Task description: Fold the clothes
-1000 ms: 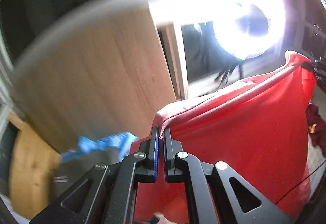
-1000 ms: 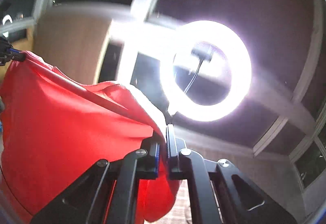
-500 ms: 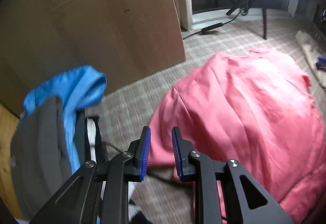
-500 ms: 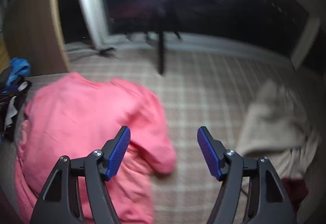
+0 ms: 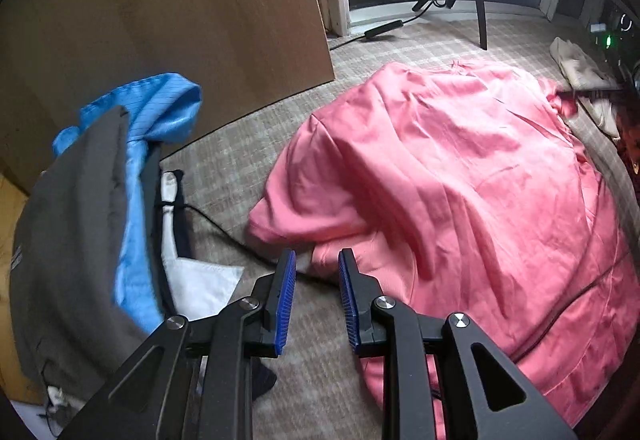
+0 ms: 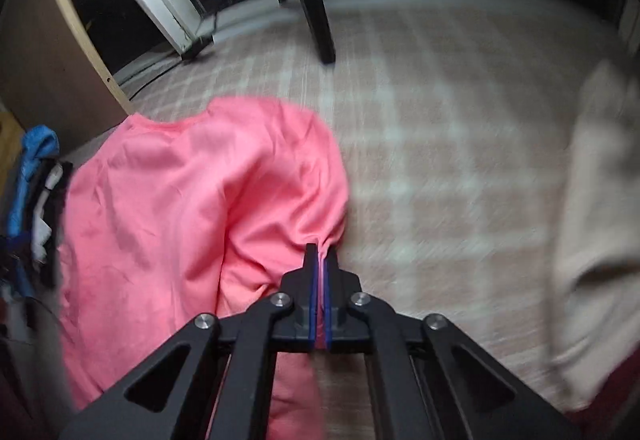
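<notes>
At the far left of the left wrist view one heap of other clothes [image 5: 100,207], grey over blue over white, stands beside the single pink garment [image 5: 460,179], which lies spread and creased across the checked carpet [image 5: 248,143], its near sleeve folded under and its lower right edge cut off by the frame. The left gripper [image 5: 316,272] hangs with its blue pads a little apart just at the sleeve cuff, pressing on nothing. The right gripper [image 6: 320,260] is clamped on a pinch of the garment's edge; beyond it a pale cloth [image 6: 592,240] is too blurred to make out.
</notes>
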### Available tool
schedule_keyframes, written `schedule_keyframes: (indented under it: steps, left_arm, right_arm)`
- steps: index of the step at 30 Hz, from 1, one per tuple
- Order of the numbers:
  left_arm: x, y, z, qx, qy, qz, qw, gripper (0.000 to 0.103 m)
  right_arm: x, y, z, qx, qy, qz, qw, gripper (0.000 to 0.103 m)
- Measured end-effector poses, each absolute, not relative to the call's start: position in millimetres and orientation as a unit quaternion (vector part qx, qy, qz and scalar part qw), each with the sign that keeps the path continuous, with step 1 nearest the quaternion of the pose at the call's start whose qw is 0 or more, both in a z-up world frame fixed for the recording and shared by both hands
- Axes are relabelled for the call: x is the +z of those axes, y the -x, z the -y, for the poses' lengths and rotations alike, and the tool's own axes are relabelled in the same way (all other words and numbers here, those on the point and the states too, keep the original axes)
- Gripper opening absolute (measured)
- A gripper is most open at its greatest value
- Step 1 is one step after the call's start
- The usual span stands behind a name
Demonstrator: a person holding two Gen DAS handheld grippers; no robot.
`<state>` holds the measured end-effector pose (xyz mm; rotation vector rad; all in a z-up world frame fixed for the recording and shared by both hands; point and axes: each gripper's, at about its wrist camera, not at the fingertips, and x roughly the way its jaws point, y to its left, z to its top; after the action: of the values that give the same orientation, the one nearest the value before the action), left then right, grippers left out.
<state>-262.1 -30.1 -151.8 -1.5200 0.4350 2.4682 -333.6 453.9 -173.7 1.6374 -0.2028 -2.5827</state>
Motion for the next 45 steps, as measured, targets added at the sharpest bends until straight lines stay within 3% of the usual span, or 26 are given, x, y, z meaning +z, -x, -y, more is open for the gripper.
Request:
schedule_keyframes:
  steps: [5,7,9,15,21,27,32,37,39,40,45]
  left_arm:
    - [-143,241,40,0.841,0.515,-0.139,0.089,0.022]
    - [-138,228,45,0.843,0.515,-0.131,0.086,0.022]
    - [-132,210,50,0.844,0.515,-0.123,0.082,0.022]
    - [-114,126,77,0.848,0.518,-0.096,0.065,0.022]
    - [-111,15,92,0.834,0.544,-0.084,0.043,0.022]
    - [-161,-53,56,0.807,0.580,-0.070,0.086,0.026]
    - [-208,-53,32,0.790,0.603,-0.051,0.096,0.026]
    - [-232,-49,24,0.781,0.616,-0.035,0.098,0.026]
    - [-232,-47,24,0.785,0.611,-0.016,0.106,0.017]
    - [-231,-47,24,0.786,0.608,-0.006,0.109,0.002]
    - [-219,-54,25,0.798,0.593,0.004,0.107,0.002]
  right_arm:
    - [-129,352,-486,-0.867,-0.491,0.005,-0.086,0.005]
    - [-129,354,-494,-0.854,-0.512,0.003,-0.096,0.023]
    - [-117,330,-496,-0.864,-0.497,0.006,-0.080,0.029]
    - [-71,227,-500,-0.880,-0.465,0.075,0.065,0.029]
    - [-47,81,-499,-0.876,-0.461,0.041,0.138,0.029]
    - [-105,-14,-494,-0.857,-0.492,0.057,0.143,0.034]
    - [-164,-31,-473,-0.826,-0.531,0.095,0.164,0.034]
    - [-187,-38,-461,-0.816,-0.548,0.090,0.158,0.034]
    - [-191,-39,-458,-0.814,-0.553,0.085,0.159,0.034]
    - [-192,-40,-457,-0.813,-0.555,0.082,0.159,0.034]
    - [-199,-41,-455,-0.811,-0.556,0.076,0.162,0.040]
